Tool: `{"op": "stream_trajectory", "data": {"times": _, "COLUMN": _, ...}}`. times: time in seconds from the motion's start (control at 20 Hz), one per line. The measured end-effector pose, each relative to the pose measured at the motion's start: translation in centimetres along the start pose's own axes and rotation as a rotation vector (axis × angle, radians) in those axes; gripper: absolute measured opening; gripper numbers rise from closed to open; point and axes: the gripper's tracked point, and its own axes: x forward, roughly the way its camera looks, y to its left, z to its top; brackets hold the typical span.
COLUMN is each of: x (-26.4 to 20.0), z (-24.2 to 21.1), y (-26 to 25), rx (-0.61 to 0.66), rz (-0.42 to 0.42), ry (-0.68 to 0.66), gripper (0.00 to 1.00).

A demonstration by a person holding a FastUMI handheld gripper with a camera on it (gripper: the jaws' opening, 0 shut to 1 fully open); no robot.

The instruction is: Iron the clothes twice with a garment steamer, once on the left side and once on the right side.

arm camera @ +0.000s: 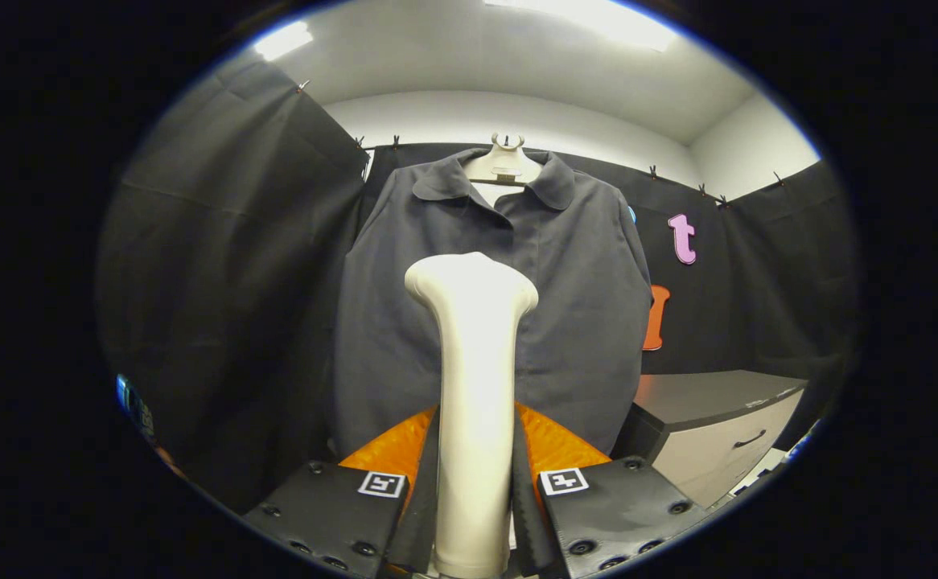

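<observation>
Tool (475, 482) clenched on tall cream plastic garment steamer (473, 386), head upright before dark grey collared shirt (573, 322) on hanger (506, 165), near placket. Neither side pass evidently done; judged early.

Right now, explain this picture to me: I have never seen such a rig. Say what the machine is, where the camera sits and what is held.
There is no robot arm here: a person carries a hand-held gripper with two fingers. The camera rides on it and looks forward along the fingers, giving a round fisheye picture. Both fingers press on the white handle of a garment steamer, whose head points at a dark shirt. The shirt hangs on a hanger before the black cloth wall. Beside it stands a low cabinet with a drawer.
</observation>
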Motion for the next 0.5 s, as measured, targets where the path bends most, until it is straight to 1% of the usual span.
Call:
{"op": "stream_trajectory", "data": {"times": 0.25, "x": 3.4, "z": 4.2, "y": 1.4, "rx": 0.066, "rz": 0.021, "ry": -0.046, "gripper": 0.47}}
{"op": "stream_trajectory", "data": {"times": 0.5, "x": 7.3, "z": 7.3, "y": 3.0, "rx": 0.083, "rz": 0.049, "ry": -0.08, "gripper": 0.47}}
